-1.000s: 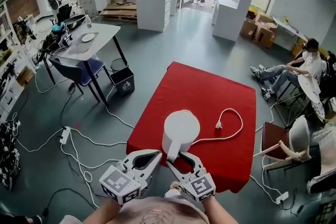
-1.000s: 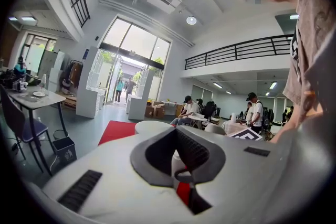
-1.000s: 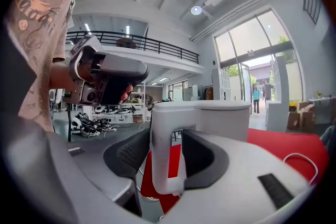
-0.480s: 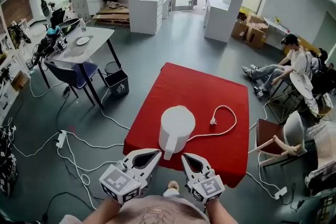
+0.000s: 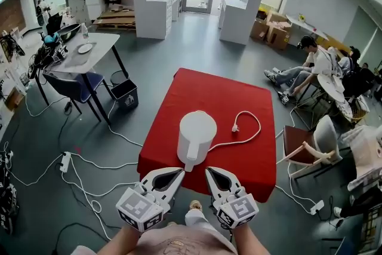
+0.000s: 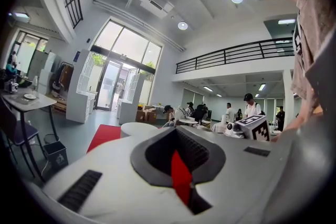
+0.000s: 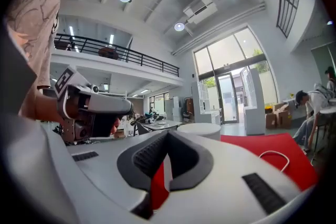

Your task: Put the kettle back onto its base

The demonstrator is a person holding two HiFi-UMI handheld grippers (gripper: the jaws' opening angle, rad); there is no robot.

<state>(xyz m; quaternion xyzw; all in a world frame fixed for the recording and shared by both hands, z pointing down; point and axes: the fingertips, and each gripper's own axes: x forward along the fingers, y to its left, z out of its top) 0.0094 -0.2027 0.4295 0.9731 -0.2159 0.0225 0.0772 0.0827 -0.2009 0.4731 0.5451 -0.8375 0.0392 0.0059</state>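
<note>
Looking down from the head view, the white kettle (image 5: 197,131) is standing upright near the front edge of the red surface (image 5: 209,89). Its lid is down, so its inside is staying hidden, and its handle (image 5: 190,159) is pointing back at the person. What it is resting on underneath I cannot tell from above. Its cord (image 5: 255,134) is looping off to the right and ending in a plug (image 5: 235,127) lying on the cloth. The left gripper (image 5: 180,173) and right gripper (image 5: 208,171) are hovering side by side just short of that front edge, both clear of the kettle. The right fingers have just been closing and are now pressing together on nothing, and the left fingers are meeting at the tips too, also empty. The gripper views are giving a level look instead. The left one is catching only the kettle's pale top above its fingers, plus the right gripper's marker cube (image 6: 253,127). The right one is showing the cord loop on the red cloth, and both are taking in a balcony railing and ceiling lights that the head view is missing. Only the head view is showing the black bin (image 5: 124,93) from above, beside the grey table, and its inside is too dark to read. The cardboard boxes (image 5: 271,33) far back are too small to tell what they hold.
</note>
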